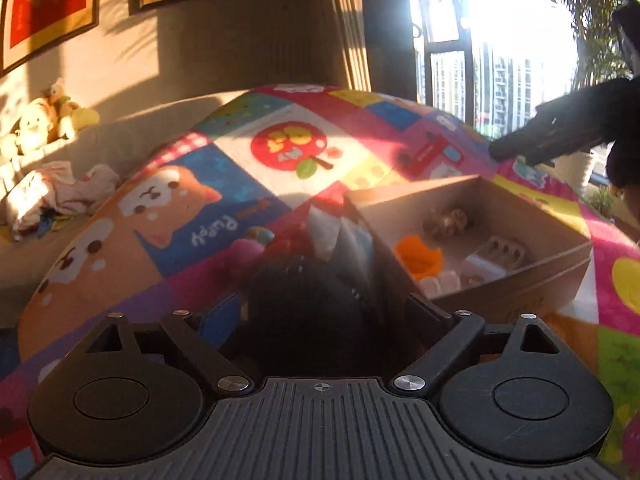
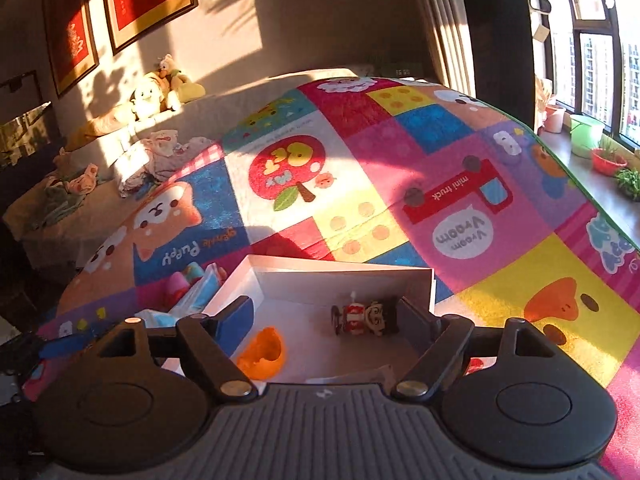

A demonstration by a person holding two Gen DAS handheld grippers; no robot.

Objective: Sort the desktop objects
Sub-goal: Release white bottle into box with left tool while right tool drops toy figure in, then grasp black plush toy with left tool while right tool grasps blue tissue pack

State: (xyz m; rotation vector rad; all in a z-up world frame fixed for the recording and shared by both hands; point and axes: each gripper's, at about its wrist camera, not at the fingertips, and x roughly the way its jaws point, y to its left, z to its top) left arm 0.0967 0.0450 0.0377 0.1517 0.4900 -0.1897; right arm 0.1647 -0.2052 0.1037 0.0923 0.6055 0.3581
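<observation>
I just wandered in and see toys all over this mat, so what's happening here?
A person with a hand-held gripper in each hand is sorting small things into a cardboard box on a colourful play mat. The right gripper hangs open over the box, which holds an orange piece and a small figure toy. The left gripper holds a dark round object beside the box.

Matt cardboard box [image 2: 340,270], soft printed cloth mat [image 2: 520,248], glossy orange plastic cup [image 2: 262,354]

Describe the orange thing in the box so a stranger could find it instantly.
On the colourful patchwork play mat sits an open cardboard box. On its floor, near the left wall, lies the orange cup-shaped piece, the only bright orange item, left of the striped cartoon figure.
</observation>
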